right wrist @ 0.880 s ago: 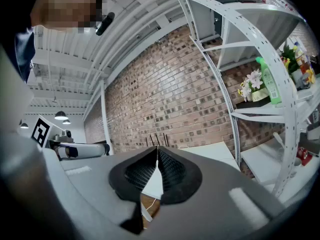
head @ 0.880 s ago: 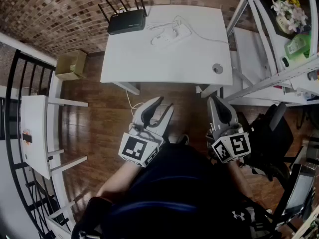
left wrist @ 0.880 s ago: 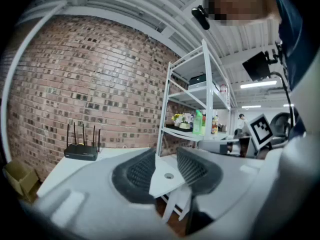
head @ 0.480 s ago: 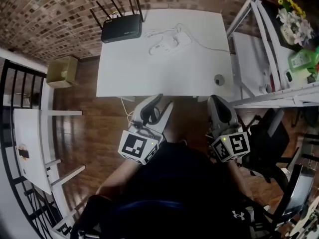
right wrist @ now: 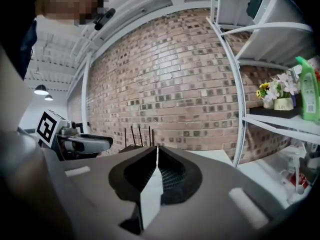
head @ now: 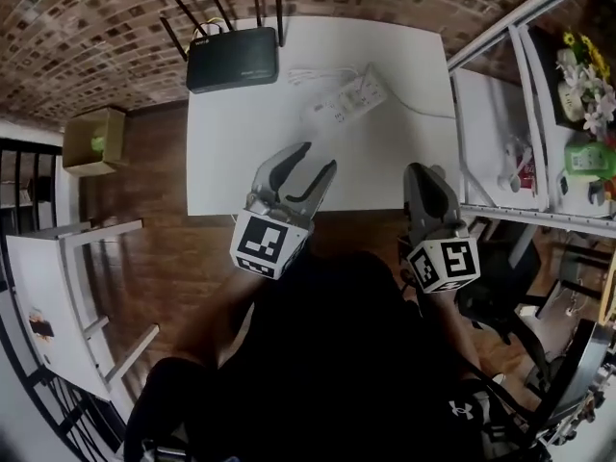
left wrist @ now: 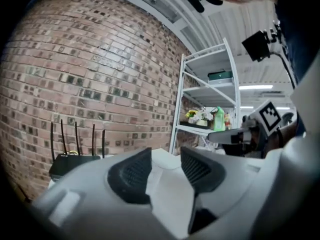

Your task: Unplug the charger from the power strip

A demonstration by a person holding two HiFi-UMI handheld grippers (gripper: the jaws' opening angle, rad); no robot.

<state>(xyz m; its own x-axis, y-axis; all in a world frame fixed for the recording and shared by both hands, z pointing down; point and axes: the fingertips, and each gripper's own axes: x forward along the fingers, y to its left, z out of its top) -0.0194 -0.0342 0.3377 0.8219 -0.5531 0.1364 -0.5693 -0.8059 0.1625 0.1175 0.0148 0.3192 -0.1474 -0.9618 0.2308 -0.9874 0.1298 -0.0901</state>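
Head view: power strip (head: 346, 100) lies white on the white desk (head: 226, 162), ahead of both tools and well apart from them, a little right of the left tool's line. Charger (head: 372, 74) looks seated at the strip's far end; white on white, hard to separate. Thin white cable trails off beyond the strip.

Left tool (head: 319, 156) is over the desk's near edge, jaws standing well apart with nothing between them. Right tool (head: 422, 171) is at the near right corner, jaws pressed together, gripping nothing.

Black router (head: 233, 61) with upright antennas stands ahead and left of the left tool. White shelf rack (head: 500, 94) stands right of the right tool.
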